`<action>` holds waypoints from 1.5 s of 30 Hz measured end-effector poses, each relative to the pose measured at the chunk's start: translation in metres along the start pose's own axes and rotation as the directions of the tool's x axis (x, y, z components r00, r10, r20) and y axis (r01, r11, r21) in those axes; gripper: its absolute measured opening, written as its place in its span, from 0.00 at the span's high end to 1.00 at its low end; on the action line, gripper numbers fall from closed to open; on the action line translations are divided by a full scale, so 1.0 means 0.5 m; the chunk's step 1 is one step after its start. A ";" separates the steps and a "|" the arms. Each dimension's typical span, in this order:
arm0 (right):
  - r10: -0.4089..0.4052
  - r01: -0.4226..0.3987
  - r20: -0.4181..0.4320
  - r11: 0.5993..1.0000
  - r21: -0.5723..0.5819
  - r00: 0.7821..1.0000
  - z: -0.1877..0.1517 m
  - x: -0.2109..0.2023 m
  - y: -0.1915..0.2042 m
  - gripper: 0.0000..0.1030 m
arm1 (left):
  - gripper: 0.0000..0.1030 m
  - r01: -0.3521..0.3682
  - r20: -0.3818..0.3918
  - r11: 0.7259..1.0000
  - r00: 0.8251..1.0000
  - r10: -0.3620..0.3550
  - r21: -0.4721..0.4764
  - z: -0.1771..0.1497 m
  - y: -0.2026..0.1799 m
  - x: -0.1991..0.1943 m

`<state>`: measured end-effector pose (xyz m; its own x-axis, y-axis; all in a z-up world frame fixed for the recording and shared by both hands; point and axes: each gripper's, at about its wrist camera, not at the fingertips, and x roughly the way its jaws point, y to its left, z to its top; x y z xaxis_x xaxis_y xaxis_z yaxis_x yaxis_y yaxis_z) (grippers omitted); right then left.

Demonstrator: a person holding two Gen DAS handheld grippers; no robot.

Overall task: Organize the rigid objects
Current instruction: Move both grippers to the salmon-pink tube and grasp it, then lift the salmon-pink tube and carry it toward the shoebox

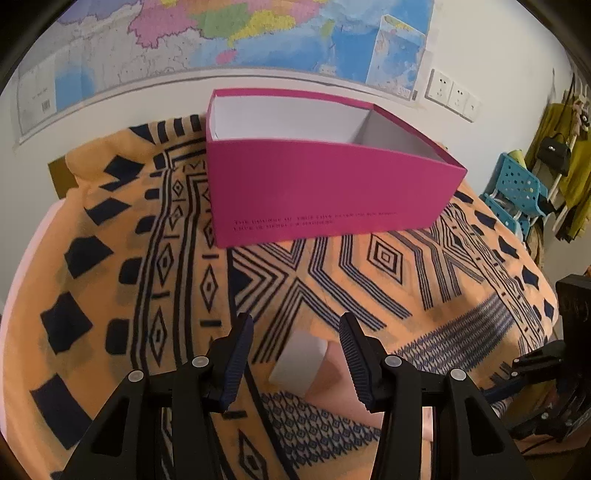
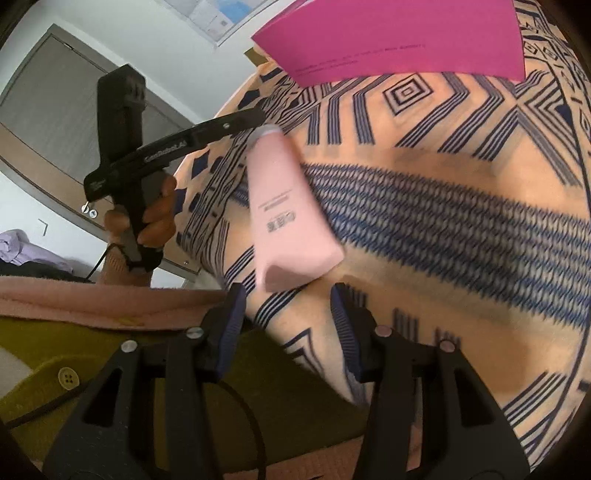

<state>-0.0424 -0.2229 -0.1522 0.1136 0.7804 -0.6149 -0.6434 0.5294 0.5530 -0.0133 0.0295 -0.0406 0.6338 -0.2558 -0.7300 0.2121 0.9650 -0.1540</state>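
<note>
I see the pink tube [image 2: 288, 218] lying cap toward twelve o'clock, crimp at six; left gripper [image 1: 297, 328] and right gripper [image 2: 288, 295] both gape, empty.

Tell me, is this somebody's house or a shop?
Most likely a room in someone's home. A big map hangs on the wall, clothes and a black handbag hang in a corner, and a patterned orange cloth covers the surface where the pink box sits.

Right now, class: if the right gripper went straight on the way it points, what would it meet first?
Most likely the pink tube lying on the patterned cloth: its flat end sits just ahead of the open right gripper, though depth is unclear.
</note>
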 end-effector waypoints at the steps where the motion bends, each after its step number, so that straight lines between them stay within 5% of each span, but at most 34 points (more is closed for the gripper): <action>1: 0.007 -0.007 0.001 1.000 0.004 1.000 0.005 0.005 0.001 0.51 | 0.52 0.008 -0.006 1.000 1.000 -0.008 -0.001 -0.003 0.000 0.002; 17: 0.067 -0.086 0.142 0.987 0.137 0.988 0.039 0.012 -0.033 0.51 | 0.49 0.096 -0.052 0.991 0.994 -0.101 -0.091 -0.022 0.020 0.019; 35: -0.122 0.083 0.271 0.985 0.152 0.955 0.160 -0.039 -0.108 0.51 | 0.46 0.092 -0.059 0.989 0.993 -0.099 -0.112 -0.008 -0.022 0.039; 45: -0.218 0.182 0.256 0.971 0.157 0.942 0.177 -0.042 -0.143 0.51 | 0.47 0.055 -0.066 0.995 0.996 -0.061 -0.084 0.001 -0.039 0.048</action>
<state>0.0682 -0.2477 -0.1291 0.4415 0.7046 -0.5554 -0.4847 0.7083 0.5132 -0.0021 0.0046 -0.0549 0.5692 -0.3095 -0.7617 0.1833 0.9509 -0.2494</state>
